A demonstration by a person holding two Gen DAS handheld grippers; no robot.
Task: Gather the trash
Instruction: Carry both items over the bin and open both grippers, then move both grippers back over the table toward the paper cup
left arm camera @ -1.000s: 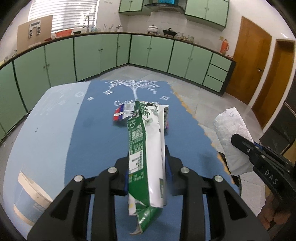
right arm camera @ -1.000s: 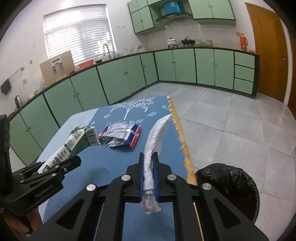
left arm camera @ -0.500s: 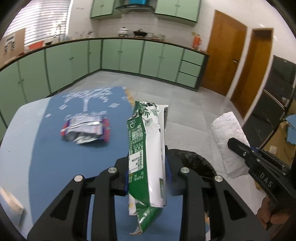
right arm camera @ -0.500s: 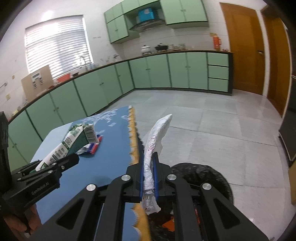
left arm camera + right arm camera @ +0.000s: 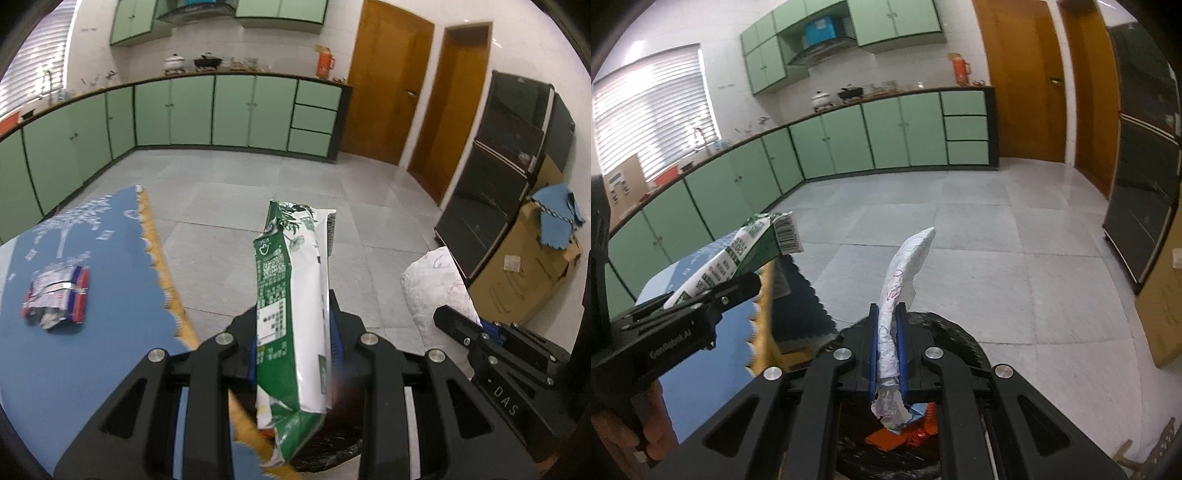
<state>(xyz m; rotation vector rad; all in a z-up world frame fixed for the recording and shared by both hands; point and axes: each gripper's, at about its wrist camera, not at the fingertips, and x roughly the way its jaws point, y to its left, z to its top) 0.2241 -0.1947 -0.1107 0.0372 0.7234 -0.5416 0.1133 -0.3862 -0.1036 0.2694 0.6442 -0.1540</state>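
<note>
left wrist view: left gripper [image 5: 293,339] clamps a light, flattened green carton [image 5: 291,295] mid-body; right gripper [image 5: 886,350] pinches soft crumpled paper [image 5: 905,273] above the bin [image 5: 960,343].

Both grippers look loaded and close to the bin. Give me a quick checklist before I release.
1. Left gripper shut on green carton: ok.
2. Right gripper shut on white wrapper: ok.
3. Wrapper above the black bin: ok, its lower end hangs over the opening.
4. Carton fully over the bin: cannot tell, the tablecloth edge is close beside it.
5. Room in the bin: ok, only orange scraps show.
6. Table cleared: not ok, a foil packet remains.
</note>
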